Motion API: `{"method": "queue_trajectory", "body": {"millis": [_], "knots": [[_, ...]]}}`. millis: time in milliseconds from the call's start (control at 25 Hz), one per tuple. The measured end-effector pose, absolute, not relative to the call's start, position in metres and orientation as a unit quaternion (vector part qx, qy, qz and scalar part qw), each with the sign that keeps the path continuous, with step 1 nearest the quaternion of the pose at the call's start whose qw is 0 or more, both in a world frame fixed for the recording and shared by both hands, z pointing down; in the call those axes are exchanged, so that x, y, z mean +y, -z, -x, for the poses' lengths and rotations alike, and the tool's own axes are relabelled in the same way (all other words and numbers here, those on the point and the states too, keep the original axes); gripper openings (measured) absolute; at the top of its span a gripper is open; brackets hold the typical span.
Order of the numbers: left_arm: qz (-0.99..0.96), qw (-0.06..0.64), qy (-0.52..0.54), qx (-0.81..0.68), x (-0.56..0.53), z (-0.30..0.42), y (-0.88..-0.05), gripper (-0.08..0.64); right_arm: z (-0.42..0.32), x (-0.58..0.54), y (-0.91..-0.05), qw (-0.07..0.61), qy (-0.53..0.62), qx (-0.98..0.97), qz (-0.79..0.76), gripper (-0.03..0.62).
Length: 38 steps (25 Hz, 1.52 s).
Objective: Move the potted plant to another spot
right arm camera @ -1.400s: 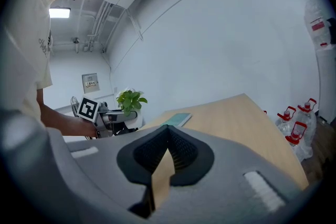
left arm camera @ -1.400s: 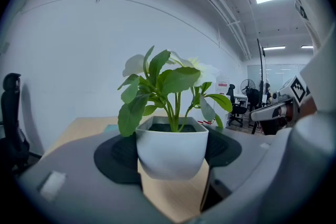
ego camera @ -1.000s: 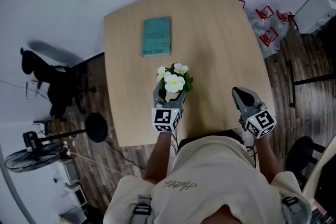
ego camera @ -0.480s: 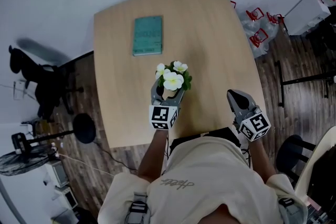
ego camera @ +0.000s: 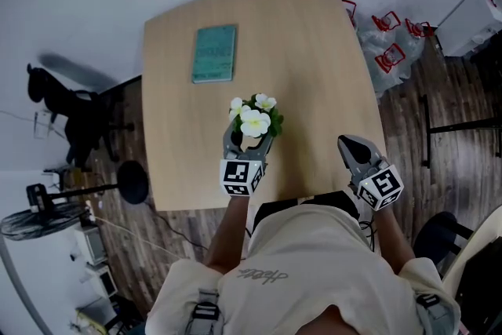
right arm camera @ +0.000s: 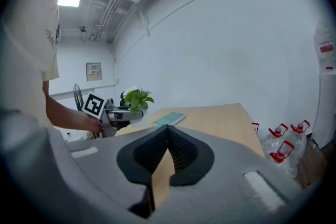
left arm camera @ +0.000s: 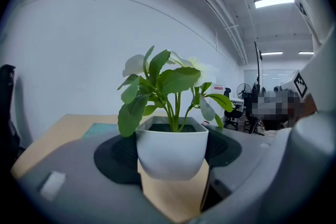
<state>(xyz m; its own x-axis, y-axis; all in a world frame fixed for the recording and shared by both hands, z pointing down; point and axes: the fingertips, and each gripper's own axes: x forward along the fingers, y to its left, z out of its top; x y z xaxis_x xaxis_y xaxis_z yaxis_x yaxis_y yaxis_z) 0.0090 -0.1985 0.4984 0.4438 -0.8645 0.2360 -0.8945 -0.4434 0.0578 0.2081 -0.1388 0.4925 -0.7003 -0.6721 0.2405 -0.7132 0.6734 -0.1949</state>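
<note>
While left gripper clasps it, white pot holds flowering plant.

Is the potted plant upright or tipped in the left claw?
Upright: held in the left claw, the potted plant shows a level rim and stems rising straight.

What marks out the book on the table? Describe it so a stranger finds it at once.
Start at the light wooden table. On its far half, beyond the potted plant, the book lies flat toward the left edge. It is the only flat teal rectangle there; the plant stands upright with white flowers.
</note>
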Motion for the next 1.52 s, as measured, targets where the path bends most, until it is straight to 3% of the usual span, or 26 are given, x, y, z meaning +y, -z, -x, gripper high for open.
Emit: {"method": "queue_trajectory", "body": {"millis": [920, 1520], "knots": [[-0.856, 0.084, -0.13, -0.492, -0.275, -0.149, -0.508, 0.354, -0.317, -0.194, -0.523, 0.038, -0.164, -0.912, -0.374, 0.002], [-0.845, 0.117, -0.149, -0.501, -0.367, -0.189, -0.595, 0.354, -0.36, -0.208, -0.574, 0.067, -0.228, -0.893, -0.383, 0.002]]}}
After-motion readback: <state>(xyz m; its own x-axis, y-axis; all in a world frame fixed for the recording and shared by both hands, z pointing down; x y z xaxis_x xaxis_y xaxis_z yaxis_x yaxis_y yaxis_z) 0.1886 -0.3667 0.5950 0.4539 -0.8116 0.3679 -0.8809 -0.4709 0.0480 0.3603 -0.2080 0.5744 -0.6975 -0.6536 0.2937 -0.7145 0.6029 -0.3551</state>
